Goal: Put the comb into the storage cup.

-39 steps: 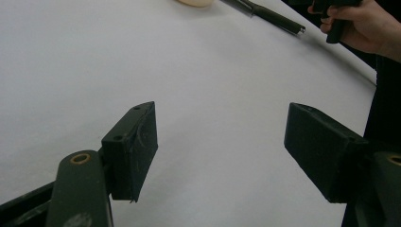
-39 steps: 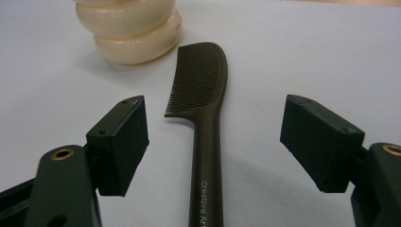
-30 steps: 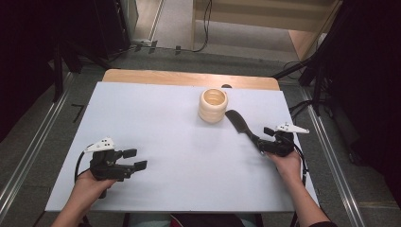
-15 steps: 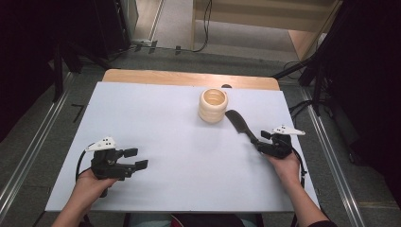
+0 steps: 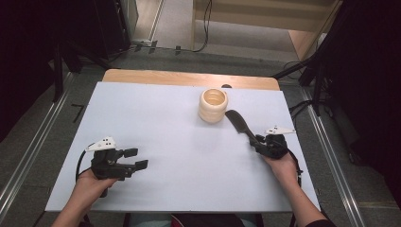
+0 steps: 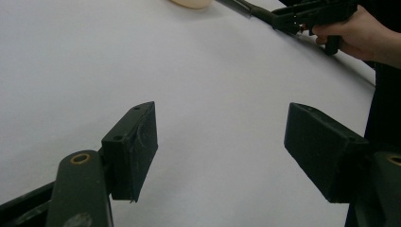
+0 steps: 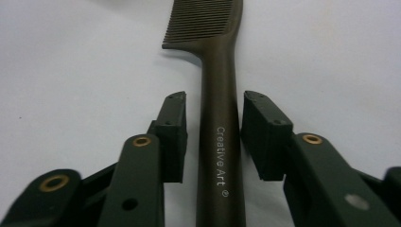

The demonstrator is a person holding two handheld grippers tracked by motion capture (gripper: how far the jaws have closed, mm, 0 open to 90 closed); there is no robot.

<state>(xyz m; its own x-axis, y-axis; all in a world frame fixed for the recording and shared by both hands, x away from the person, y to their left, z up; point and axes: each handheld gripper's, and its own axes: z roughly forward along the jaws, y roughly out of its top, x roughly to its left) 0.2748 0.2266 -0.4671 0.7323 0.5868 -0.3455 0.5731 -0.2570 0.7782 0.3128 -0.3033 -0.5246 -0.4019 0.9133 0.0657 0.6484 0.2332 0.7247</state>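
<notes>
Right now the comb [image 7: 220, 123] lies flat on the white table [image 5: 179, 142] near its right edge, its toothed end pointing toward the cream ribbed cup [image 5: 213, 105] that stands close to the far edge, with a small gap between them. The right gripper [image 7: 213, 137] straddles the comb's handle; its jaws have just been closing, yet in the right gripper view a sliver of table still shows on each side of the handle, so the pads do not press on it yet. The handle is slim, smooth and lies low on the board, so the pads may ride over it or nip only its top edge, and the comb could then twist or skid toward the cup. A grip this far back on the handle would likely let the toothed end droop once it is lifted. The left gripper [image 5: 128, 158] rests near the table's near left corner, jaws wide apart with nothing between them. Whether the right pads touch the board is hard to tell. The comb's far tip is cut off in the right gripper view, and the inside of the cup is too small to make out.
</notes>
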